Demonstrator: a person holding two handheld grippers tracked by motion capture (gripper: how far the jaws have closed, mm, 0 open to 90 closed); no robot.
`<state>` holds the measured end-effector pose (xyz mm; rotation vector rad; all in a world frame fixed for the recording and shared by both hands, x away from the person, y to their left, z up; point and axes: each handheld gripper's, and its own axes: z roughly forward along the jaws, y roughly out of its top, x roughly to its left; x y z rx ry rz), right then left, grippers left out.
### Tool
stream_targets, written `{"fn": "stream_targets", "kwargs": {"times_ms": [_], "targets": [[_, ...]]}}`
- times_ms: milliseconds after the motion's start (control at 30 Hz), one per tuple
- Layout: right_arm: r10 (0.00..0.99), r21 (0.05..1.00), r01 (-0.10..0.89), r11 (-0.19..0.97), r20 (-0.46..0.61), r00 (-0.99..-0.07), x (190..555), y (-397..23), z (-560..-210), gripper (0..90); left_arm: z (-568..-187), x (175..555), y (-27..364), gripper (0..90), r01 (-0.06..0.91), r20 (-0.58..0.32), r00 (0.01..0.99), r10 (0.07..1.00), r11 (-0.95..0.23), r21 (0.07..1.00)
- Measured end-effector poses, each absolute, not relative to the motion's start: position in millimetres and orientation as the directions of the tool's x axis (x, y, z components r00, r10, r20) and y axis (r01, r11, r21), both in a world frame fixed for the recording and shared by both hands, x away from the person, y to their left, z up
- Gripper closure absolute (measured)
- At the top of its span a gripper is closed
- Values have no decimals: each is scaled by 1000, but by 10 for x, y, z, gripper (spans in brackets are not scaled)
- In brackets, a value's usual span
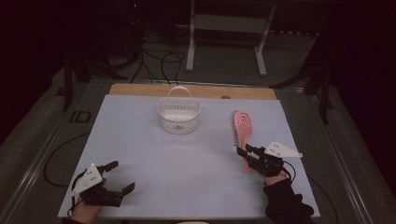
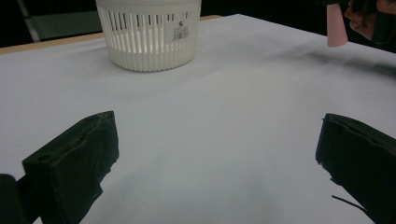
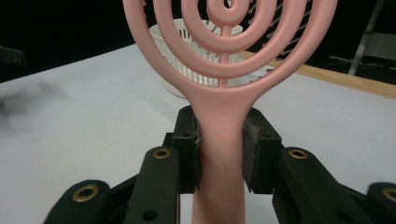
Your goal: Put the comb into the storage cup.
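Left gripper [image 1: 116, 176]: rests at the near left corner of the white table cover [image 1: 140, 140], jaws spread wide with nothing between them; in the left gripper view only bare cover lies between the two black jaws.

Basket [image 1: 179, 115]: white, slotted, round, handle raised; stands upright near the far middle of the cover, well apart from both grippers. Its slotted wall [image 2: 148, 39] faces the left gripper.

Hairbrush [image 1: 243, 126]: pink, with a ringed open head; lies to the right of the basket and is apart from it. Its handle [image 3: 222, 140] is pinched between the right gripper's pads [image 3: 254, 149] just below the head.

Right gripper [image 1: 247, 156]: at the near right of the cover, jaws clamped on the brush handle, one pad on either side; the end of the handle sticks out toward the person.

Long axis: the brush runs from the jaws forward, away from the person, head [image 3: 229, 37] foremost.

Deciding relation: seen along the right gripper's jaws, the basket [image 3: 205, 60] stands straight behind the brush head, so the brush already points at it; in the high view the basket lies ahead and to the left of the jaws.

Nearer hand: the right, which already holds the brush; the left is idle and the farther from it.

Likely next move: carrying the brush forward and left over the basket rim, a judgement only.
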<state>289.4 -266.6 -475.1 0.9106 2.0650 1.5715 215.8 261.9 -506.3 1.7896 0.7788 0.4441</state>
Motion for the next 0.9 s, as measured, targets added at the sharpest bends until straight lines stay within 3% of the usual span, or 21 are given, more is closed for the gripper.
{"fn": "stream_targets", "kwargs": {"times_ms": [900], "targets": [[729,952,273,141,87,-679,2893,-2611,-4716,702,-4548,2391,2409,2,323,-90,736,671,-231,918]]}}
